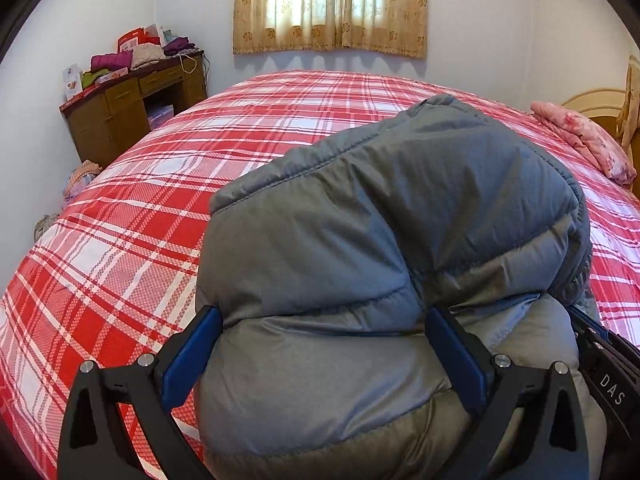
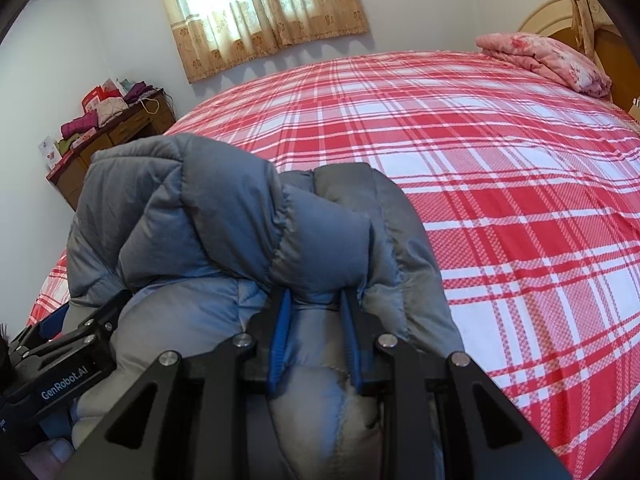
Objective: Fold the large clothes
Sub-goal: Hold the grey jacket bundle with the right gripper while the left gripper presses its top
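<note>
A puffy grey down jacket point(image 1: 380, 220) lies bundled on the red plaid bed point(image 1: 120, 240). My left gripper point(image 1: 323, 314) stands wide, its blue pads point(image 1: 188, 364) on either side of a thick roll of the jacket, which fills the gap without being squeezed. In the right wrist view the jacket point(image 2: 200, 208) is heaped at the lower left of the bed point(image 2: 520, 200). My right gripper point(image 2: 316, 294) is shut on a narrow fold of it. The left gripper's body point(image 2: 60, 360) shows just left of the right one, both at the jacket's near edge.
A brown desk point(image 1: 120, 108) piled with clothes and boxes stands in the far left corner. A folded pink floral quilt point(image 2: 548, 60) lies by the wooden headboard point(image 2: 560, 16) at the far right. A curtained window point(image 1: 328, 4) is behind the bed.
</note>
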`<state>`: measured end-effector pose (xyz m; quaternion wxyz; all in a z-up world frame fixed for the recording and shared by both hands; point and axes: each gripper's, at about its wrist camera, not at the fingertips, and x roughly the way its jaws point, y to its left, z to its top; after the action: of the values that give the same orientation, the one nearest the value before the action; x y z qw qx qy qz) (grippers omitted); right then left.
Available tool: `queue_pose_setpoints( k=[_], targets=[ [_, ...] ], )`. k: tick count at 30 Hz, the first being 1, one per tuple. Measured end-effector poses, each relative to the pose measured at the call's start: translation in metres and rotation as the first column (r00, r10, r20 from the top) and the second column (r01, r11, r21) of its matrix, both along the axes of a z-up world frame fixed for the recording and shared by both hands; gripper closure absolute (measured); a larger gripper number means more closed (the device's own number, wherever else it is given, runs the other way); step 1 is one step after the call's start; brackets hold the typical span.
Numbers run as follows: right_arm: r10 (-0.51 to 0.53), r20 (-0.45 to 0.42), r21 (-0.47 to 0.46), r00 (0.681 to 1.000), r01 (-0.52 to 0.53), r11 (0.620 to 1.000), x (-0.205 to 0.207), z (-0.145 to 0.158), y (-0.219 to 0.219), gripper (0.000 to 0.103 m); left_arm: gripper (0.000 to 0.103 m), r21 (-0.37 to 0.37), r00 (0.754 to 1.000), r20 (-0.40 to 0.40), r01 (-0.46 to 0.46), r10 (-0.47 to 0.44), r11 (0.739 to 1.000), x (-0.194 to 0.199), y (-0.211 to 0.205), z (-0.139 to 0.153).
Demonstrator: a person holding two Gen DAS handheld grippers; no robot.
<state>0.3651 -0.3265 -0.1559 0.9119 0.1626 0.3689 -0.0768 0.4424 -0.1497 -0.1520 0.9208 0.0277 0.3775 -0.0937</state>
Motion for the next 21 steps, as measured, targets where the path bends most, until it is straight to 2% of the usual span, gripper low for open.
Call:
queue_pose_setpoints(
  k=[21],
  targets=[
    [-0.003,-0.022,-0.024,1.0,0.003,1.0,0.0029,-0.0048,0.001,0.075,0.001,0.019,1.0,-0.031,0.005,-0.004,1.0,0.008,-0.0011,-0.0073]
  ],
)
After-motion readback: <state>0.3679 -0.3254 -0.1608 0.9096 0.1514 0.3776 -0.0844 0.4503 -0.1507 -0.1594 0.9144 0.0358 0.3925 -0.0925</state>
